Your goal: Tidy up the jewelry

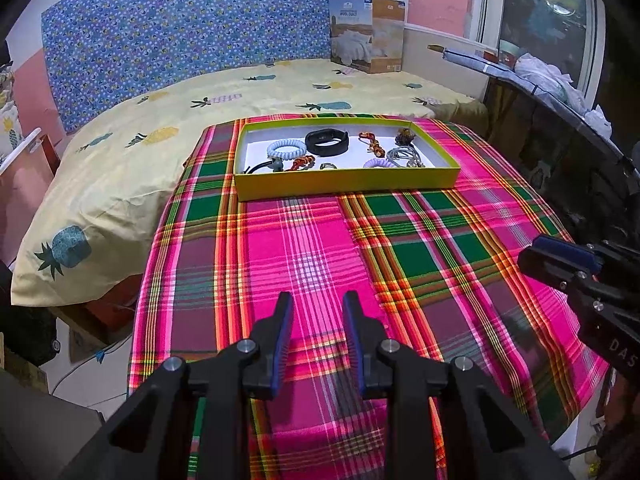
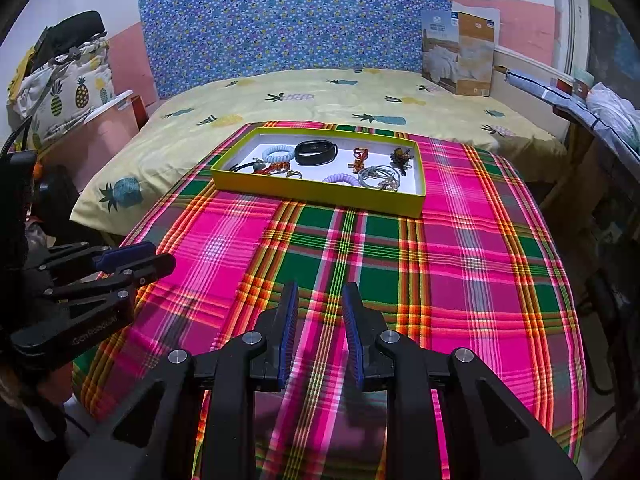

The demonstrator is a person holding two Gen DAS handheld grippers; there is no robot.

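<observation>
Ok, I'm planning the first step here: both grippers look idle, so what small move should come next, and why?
Probably bring the right gripper forward toward the yellow box. Both it and the left gripper are open, hold nothing and hover over the plaid cloth well short of the box, where the black band, coil ties and other pieces lie mixed.

Both cameras ride low behind their own fingers, facing across the plaid cloth [image 1: 320, 248] toward the yellow box [image 1: 344, 184] well ahead. The left view sees the right gripper [image 1: 560, 264] at its right edge; the right view sees the left gripper [image 2: 136, 262] on its left.
</observation>
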